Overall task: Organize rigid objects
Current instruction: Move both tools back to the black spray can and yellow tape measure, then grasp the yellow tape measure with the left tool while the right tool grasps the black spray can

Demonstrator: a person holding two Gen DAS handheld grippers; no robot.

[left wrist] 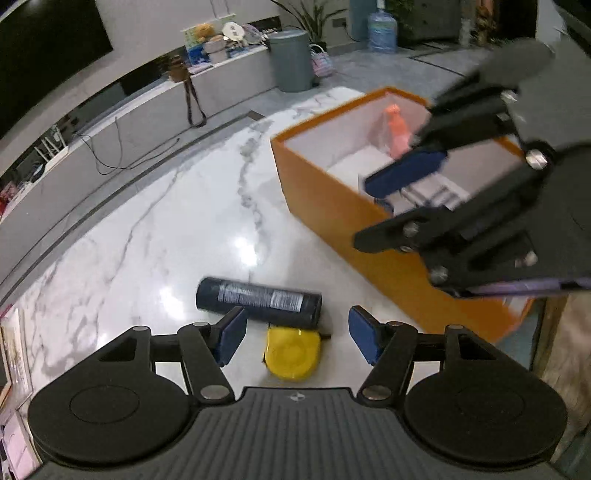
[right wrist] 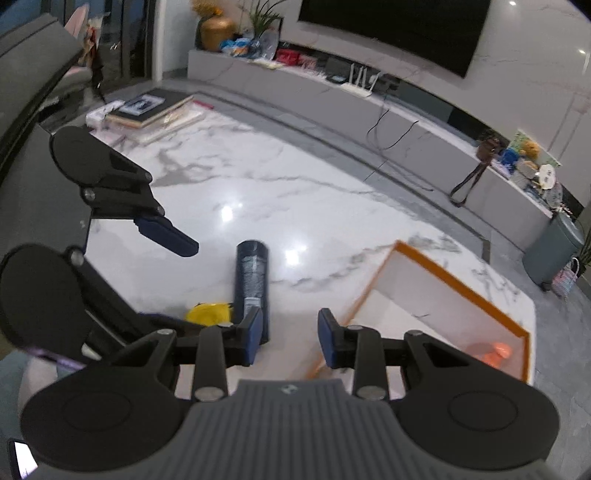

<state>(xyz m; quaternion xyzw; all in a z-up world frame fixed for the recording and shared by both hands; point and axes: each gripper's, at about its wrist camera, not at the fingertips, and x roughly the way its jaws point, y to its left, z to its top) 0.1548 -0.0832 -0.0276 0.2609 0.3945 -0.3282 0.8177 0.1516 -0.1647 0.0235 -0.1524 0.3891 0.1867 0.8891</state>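
Observation:
A dark blue can (left wrist: 258,298) lies on its side on the white marble table (left wrist: 155,236). A yellow tape measure (left wrist: 291,352) lies just in front of it, between the fingers of my open, empty left gripper (left wrist: 297,338). An orange box (left wrist: 332,206) stands to the right with a pink bottle (left wrist: 397,129) and white items inside. My right gripper (left wrist: 369,214) hangs open and empty over the box's near rim. In the right wrist view the can (right wrist: 252,284), the tape measure (right wrist: 208,314), the box (right wrist: 461,291) and my open right gripper (right wrist: 290,339) show; the left gripper (right wrist: 166,236) is at left.
A grey bin (left wrist: 290,61) and a water jug (left wrist: 382,31) stand on the floor beyond the table. A low grey ledge (right wrist: 369,107) with clutter runs along the wall. Books and frames (right wrist: 147,110) lie stacked at the table's far left corner.

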